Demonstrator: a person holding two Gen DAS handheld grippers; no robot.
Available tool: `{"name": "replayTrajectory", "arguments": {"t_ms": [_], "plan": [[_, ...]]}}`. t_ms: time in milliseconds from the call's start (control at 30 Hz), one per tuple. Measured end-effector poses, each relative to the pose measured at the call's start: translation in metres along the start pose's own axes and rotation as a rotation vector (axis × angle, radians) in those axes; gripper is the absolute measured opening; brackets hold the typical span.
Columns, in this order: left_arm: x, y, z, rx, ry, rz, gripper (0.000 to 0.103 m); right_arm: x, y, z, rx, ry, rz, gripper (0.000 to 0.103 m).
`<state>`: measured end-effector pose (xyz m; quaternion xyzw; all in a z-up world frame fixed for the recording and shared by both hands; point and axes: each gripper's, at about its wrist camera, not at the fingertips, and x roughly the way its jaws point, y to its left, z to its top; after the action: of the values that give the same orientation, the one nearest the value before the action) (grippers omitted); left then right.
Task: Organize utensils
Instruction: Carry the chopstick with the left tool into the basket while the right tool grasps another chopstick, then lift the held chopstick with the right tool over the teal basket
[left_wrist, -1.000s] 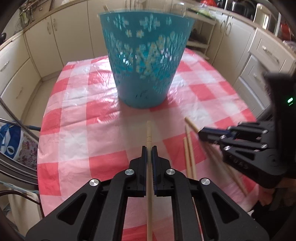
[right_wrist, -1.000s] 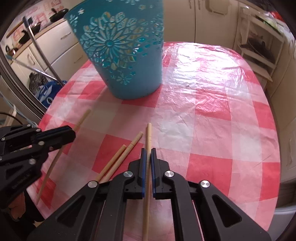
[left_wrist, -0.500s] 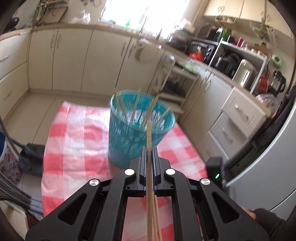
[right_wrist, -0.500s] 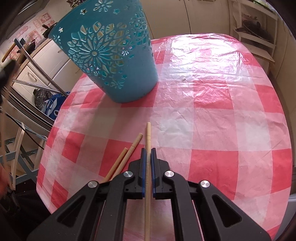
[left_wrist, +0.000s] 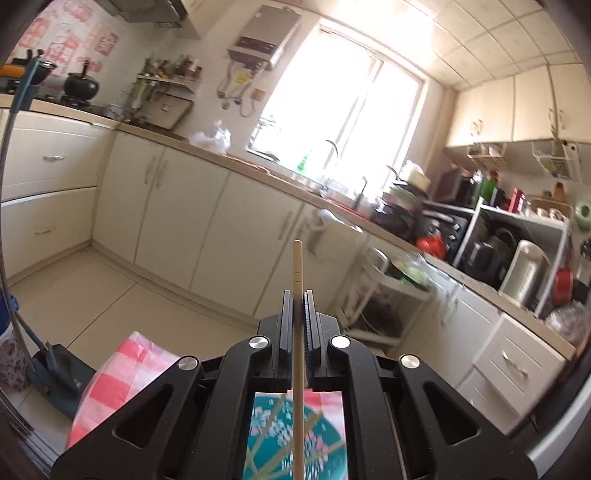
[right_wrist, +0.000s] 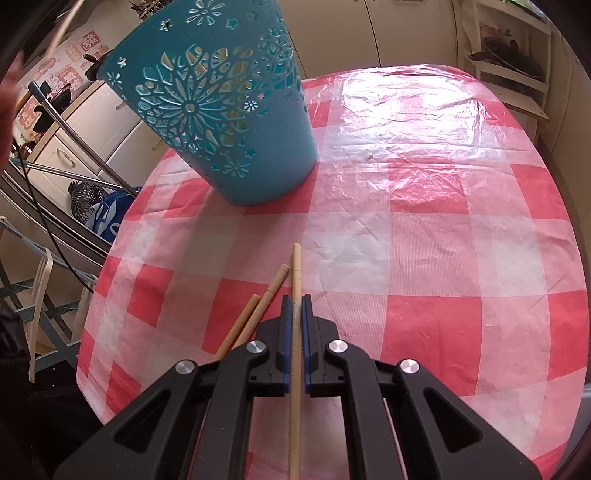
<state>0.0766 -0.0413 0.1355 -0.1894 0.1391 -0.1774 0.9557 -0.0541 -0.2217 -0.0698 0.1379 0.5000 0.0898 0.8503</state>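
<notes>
My left gripper (left_wrist: 297, 295) is shut on a wooden chopstick (left_wrist: 297, 266) and points up at the kitchen wall. Below it, through the gripper frame, I see the open top of the teal cut-out basket (left_wrist: 325, 443) with several chopsticks inside. My right gripper (right_wrist: 294, 300) is shut on another chopstick (right_wrist: 295, 269) low over the red-and-white checked tablecloth (right_wrist: 424, 229). Two loose chopsticks (right_wrist: 258, 310) lie on the cloth just left of it. The basket (right_wrist: 229, 122) stands at the table's far left.
Cream cabinets and a counter (left_wrist: 221, 192) with appliances run behind the table. A wire shelf rack (right_wrist: 509, 59) stands past the table's far right. A metal drying rack and a blue bag (right_wrist: 107, 218) sit off the left edge.
My left gripper has risen with its chopstick and tilted up, now over the basket's open top. My right gripper has held its chopstick nearly still above the cloth.
</notes>
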Motion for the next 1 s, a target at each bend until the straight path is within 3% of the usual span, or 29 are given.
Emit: {"name": "replayTrajectory", "arguments": {"t_ms": [200,467,667,767,833,1000], "plan": [[0.029,-0.006,-0.004,0.027,-0.035,0.083,0.005,0.002,0.003,0.001,-0.006,-0.002,-0.006,0.006],[0.045,0.003,-0.027,0.058,0.027,0.122,0.005,0.002,0.004,0.000,-0.015,-0.005,-0.014,0.006],[0.030,0.015,-0.049,0.089,0.109,0.131,0.006,0.003,0.006,0.001,-0.030,-0.001,-0.021,0.006],[0.004,0.026,-0.058,0.109,0.146,0.144,0.020,0.003,0.010,0.000,-0.072,0.007,-0.040,0.006],[-0.019,0.037,-0.064,0.105,0.151,0.160,0.036,0.003,0.014,-0.001,-0.111,0.014,-0.053,0.006],[-0.066,0.066,-0.074,0.063,0.173,0.204,0.047,0.002,0.018,-0.005,-0.167,-0.005,-0.078,0.005]]}}
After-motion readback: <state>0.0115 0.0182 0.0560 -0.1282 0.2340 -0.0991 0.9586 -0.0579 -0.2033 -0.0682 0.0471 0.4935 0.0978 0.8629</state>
